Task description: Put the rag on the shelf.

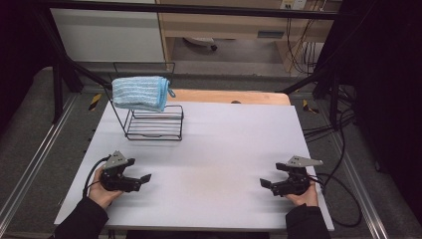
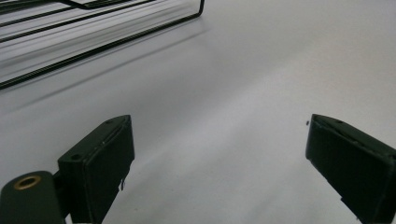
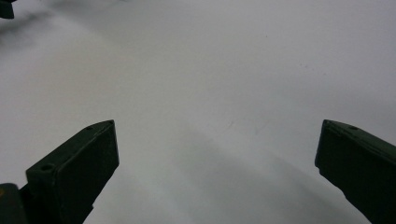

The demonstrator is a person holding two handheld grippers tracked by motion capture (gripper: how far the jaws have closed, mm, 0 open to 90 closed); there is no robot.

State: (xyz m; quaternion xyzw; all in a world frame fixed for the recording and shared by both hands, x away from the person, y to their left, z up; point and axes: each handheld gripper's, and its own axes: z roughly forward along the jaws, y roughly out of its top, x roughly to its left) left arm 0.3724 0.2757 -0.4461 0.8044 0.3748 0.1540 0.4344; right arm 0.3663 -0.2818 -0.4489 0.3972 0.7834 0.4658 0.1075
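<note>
High view: left gripper point(image 1: 141, 179), right gripper point(image 1: 266, 183) jaws wide, empty.

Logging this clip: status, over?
Left tongs and right tongs open, empty, low over the table. Blue towel draped on wire rack, untouched. Path clear.

Folded blue towel point(image 1: 140, 92) atop wire rack point(image 1: 154, 122)

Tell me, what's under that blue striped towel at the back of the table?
The folded blue towel hangs over the top of a black wire rack. The rack's lower shelf looks bare; the top rail beneath the cloth is covered.
</note>
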